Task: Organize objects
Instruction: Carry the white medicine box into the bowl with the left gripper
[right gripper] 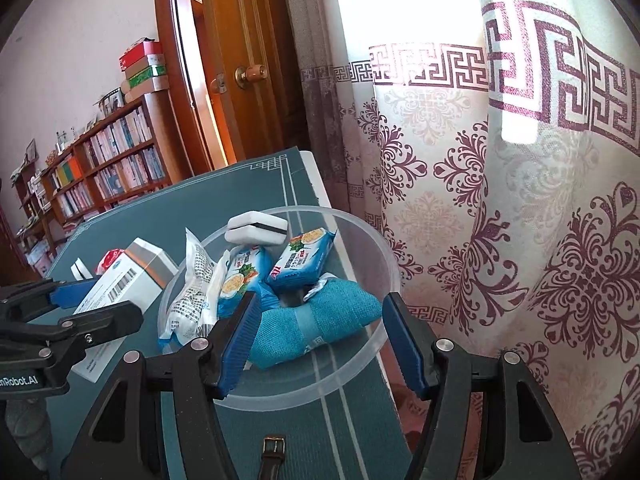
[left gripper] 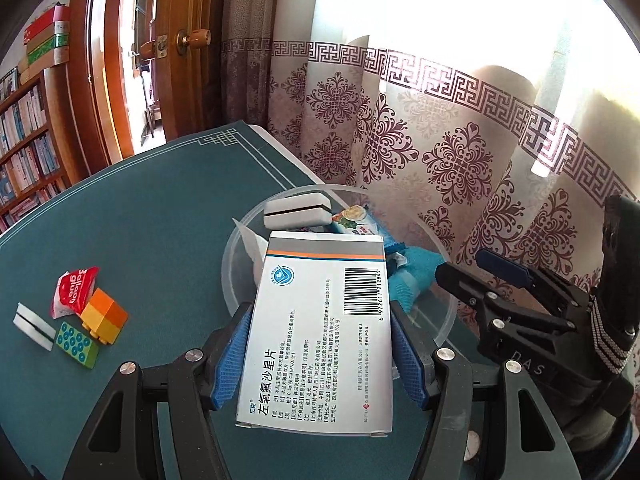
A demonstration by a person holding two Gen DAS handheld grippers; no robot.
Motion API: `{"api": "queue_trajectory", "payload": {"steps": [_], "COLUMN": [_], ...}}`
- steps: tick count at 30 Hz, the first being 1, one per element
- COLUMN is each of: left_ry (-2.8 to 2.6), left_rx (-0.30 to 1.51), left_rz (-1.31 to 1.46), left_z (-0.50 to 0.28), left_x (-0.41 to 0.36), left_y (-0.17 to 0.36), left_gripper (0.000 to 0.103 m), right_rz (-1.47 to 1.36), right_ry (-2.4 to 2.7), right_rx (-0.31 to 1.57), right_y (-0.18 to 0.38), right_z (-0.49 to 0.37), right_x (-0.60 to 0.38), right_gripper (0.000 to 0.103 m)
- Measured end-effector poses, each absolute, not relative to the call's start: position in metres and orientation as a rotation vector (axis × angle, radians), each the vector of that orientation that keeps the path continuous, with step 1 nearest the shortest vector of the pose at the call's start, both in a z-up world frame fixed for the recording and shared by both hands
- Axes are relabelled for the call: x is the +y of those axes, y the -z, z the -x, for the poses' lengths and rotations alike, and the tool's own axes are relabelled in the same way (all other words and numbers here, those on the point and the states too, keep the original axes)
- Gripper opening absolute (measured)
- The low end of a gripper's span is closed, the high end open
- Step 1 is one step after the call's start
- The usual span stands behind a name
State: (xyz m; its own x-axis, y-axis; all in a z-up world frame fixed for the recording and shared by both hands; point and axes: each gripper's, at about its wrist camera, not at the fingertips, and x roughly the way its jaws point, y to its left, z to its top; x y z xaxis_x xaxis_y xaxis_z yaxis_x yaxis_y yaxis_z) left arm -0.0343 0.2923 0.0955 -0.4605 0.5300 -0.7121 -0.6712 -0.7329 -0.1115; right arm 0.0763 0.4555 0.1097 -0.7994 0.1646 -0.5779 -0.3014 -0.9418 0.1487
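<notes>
My left gripper point(left gripper: 320, 354) is shut on a white medicine box point(left gripper: 320, 332) with a barcode and holds it just above the near rim of the clear plastic bowl point(left gripper: 440, 312). The box also shows in the right wrist view point(right gripper: 124, 280). The bowl point(right gripper: 360, 356) holds a white eraser point(right gripper: 256, 229), blue snack packets point(right gripper: 304, 262), a white packet point(right gripper: 192, 284) and a teal cloth pouch point(right gripper: 320, 320). My right gripper point(right gripper: 320, 340) is open and empty above the bowl's near side, over the pouch.
On the green mat point(left gripper: 140, 220) to the left lie a red packet point(left gripper: 74, 290), an orange-yellow block point(left gripper: 105, 316), a green studded block point(left gripper: 77, 346) and a white eraser point(left gripper: 34, 326). A patterned curtain point(right gripper: 500, 200) hangs right of the table. A door and bookshelf stand behind.
</notes>
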Motion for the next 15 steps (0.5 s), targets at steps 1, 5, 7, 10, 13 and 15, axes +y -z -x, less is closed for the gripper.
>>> {"api": "queue_trajectory", "payload": {"steps": [1,5,7,10,13,15], "left_ry": [-2.185,-2.146,-2.139,-2.132,-2.140,-2.159], "left_rx": [0.239,0.239,0.250,0.259,0.266,0.257], "left_rz": [0.990,1.017,1.020,1.020,1.015,1.007], "left_z": [0.037,0.048,0.053,0.061,0.069,0.072], "left_x": [0.298,0.317,0.326,0.334,0.340,0.339], "left_y": [-0.095,-0.090,-0.088,-0.086,-0.086,-0.086], "left_gripper": [0.068,0.068,0.068,0.068,0.075,0.085], "right_rz": [0.853,0.845,0.842,0.848,0.845,0.845], "right_ry": [-2.741,-2.742,-2.737,-2.719,-2.707,-2.706], "right_rx": [0.352,0.366,0.371,0.401,0.406,0.407], "right_y": [-0.109,-0.109,-0.109,-0.107,-0.106,-0.106], "right_z": [-0.077,-0.077,-0.078,-0.077,-0.077,-0.076], "right_x": [0.457,0.461,0.463,0.470,0.472,0.473], "right_gripper": [0.064,0.064,0.064,0.064,0.064,0.064]}}
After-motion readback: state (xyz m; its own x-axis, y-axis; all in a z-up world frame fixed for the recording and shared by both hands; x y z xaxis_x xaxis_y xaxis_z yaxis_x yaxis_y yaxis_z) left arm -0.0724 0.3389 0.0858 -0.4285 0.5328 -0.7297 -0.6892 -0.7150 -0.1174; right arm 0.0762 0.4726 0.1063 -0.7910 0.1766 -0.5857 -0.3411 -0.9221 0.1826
